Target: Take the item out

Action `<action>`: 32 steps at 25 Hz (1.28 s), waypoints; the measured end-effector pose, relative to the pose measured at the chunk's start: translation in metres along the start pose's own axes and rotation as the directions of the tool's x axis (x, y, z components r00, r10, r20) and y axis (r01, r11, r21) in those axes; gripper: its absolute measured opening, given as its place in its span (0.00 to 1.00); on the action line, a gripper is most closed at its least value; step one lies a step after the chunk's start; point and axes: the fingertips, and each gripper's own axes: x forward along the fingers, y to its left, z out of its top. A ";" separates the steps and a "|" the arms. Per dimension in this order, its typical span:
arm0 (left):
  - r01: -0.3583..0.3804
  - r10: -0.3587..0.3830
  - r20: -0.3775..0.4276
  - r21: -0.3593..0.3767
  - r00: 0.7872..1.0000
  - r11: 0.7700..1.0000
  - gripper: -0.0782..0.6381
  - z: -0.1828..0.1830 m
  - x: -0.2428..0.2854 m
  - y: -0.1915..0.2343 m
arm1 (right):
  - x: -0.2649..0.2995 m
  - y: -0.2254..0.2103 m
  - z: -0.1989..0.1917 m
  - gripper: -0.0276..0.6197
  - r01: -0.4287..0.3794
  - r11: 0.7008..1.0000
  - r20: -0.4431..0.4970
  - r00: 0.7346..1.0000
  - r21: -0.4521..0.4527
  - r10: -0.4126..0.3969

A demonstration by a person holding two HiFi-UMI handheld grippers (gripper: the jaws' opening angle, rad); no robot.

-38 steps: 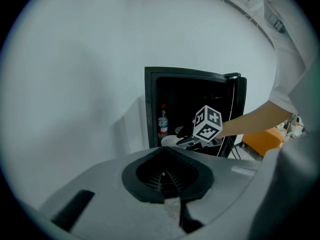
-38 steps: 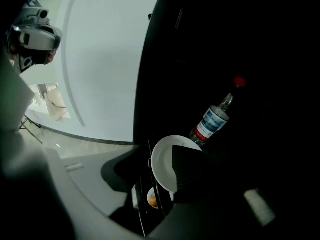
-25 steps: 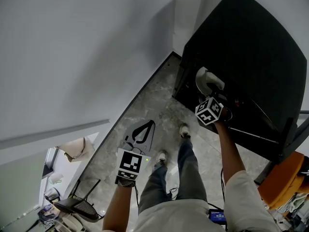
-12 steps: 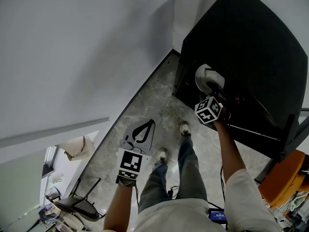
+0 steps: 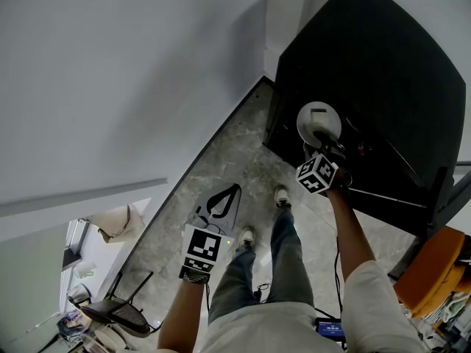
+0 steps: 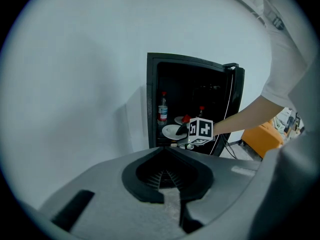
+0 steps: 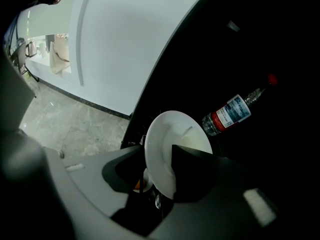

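Observation:
A white plate [image 5: 318, 120] stands tilted on its edge at the mouth of the black cabinet [image 5: 383, 87]. My right gripper [image 5: 324, 141] reaches into the cabinet. Its jaws are closing, and the plate's lower rim [image 7: 167, 149] is pinched between them. In the left gripper view the same plate [image 6: 172, 131] shows just beyond the right gripper's marker cube [image 6: 201, 129]. My left gripper [image 5: 234, 189] hangs over the floor, far from the cabinet, shut with nothing in it; its tips [image 6: 162, 150] meet.
Deeper in the cabinet are a water bottle [image 7: 232, 111] with a red cap and a second white plate [image 6: 181, 120]. A grey wall runs along the left. On the marble floor [image 5: 221, 160] are a black chair [image 5: 118, 311] and, at the right, an orange object [image 5: 430, 271].
The right gripper has closed onto the plate. The plate has tipped up from lying flat and now faces the head camera. The left gripper has barely shifted.

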 end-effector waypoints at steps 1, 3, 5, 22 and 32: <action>0.002 -0.002 0.001 0.001 1.000 1.000 0.12 0.000 -0.001 -0.001 | -0.002 0.002 -0.001 0.29 0.003 1.000 0.000 1.000 -0.009 -0.003; 0.006 -0.006 0.002 0.006 1.000 1.000 0.12 -0.001 -0.002 -0.004 | -0.004 0.005 -0.002 0.28 0.016 0.999 -0.005 1.000 -0.051 -0.016; 0.009 -0.009 0.002 0.012 1.000 1.000 0.12 -0.002 -0.003 -0.006 | -0.005 0.009 -0.004 0.25 0.042 0.989 -0.024 0.999 -0.142 -0.046; 0.037 -0.036 -0.029 0.048 0.999 0.998 0.12 -0.022 -0.009 -0.007 | -0.019 -0.002 -0.010 0.06 0.384 0.837 0.057 0.917 -0.390 -0.394; 0.031 -0.031 -0.002 0.070 1.000 0.997 0.12 -0.014 -0.006 -0.004 | -0.034 -0.011 -0.004 0.06 0.452 0.786 0.127 0.888 -0.422 -0.442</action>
